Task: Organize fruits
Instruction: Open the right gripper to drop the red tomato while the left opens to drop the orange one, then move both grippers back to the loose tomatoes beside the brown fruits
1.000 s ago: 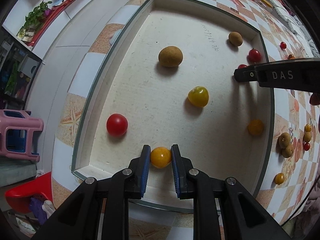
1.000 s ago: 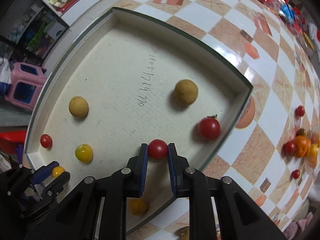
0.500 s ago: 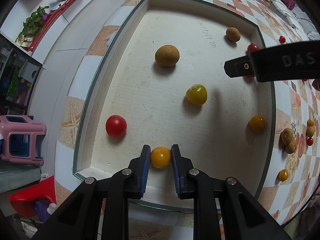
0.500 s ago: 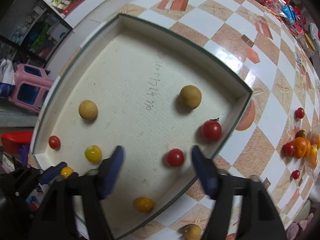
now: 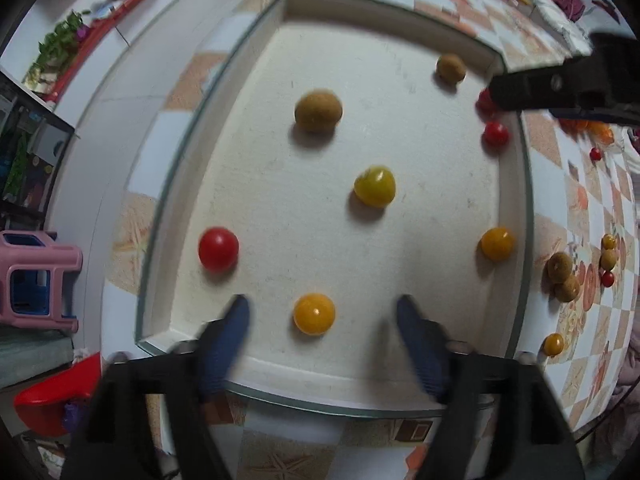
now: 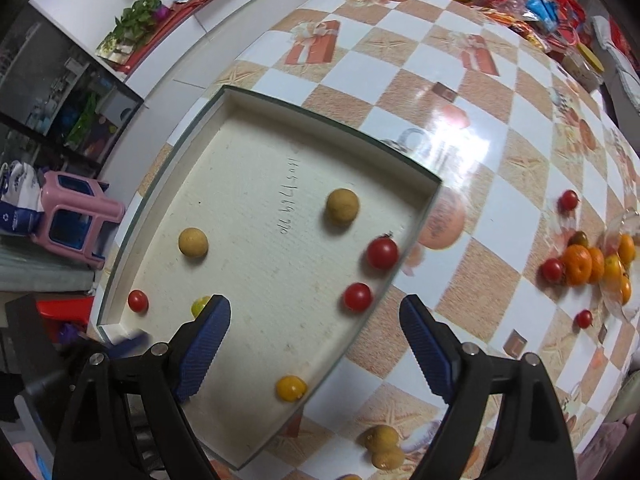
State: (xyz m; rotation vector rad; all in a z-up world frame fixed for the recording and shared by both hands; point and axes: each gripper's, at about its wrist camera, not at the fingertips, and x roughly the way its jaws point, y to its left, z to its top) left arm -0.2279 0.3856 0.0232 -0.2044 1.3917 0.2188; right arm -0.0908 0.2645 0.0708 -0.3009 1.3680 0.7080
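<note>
A shallow white tray (image 5: 508,184) (image 6: 416,216) holds scattered fruits. My left gripper (image 5: 322,314) is open; an orange tomato (image 5: 314,314) lies free on the tray floor between its fingers. A red tomato (image 5: 218,248), a yellow one (image 5: 375,186), a brown longan (image 5: 318,111) and another orange tomato (image 5: 497,243) lie further in. My right gripper (image 6: 316,320) is open and empty above the tray's right edge; a red tomato (image 6: 357,297) lies just ahead of it, and another (image 6: 382,253) beyond.
More loose fruits lie on the checkered tablecloth: an orange and red pile (image 6: 588,264), longans (image 6: 382,446) (image 5: 562,276), small tomatoes (image 6: 568,200). A pink stool (image 6: 76,220) stands beside the table. The right gripper's body (image 5: 568,88) reaches over the tray's far right corner.
My left gripper opened and let the orange tomato go on the tray. My right gripper, which released its red tomato half a second ago, has drawn back and up toward the right.
</note>
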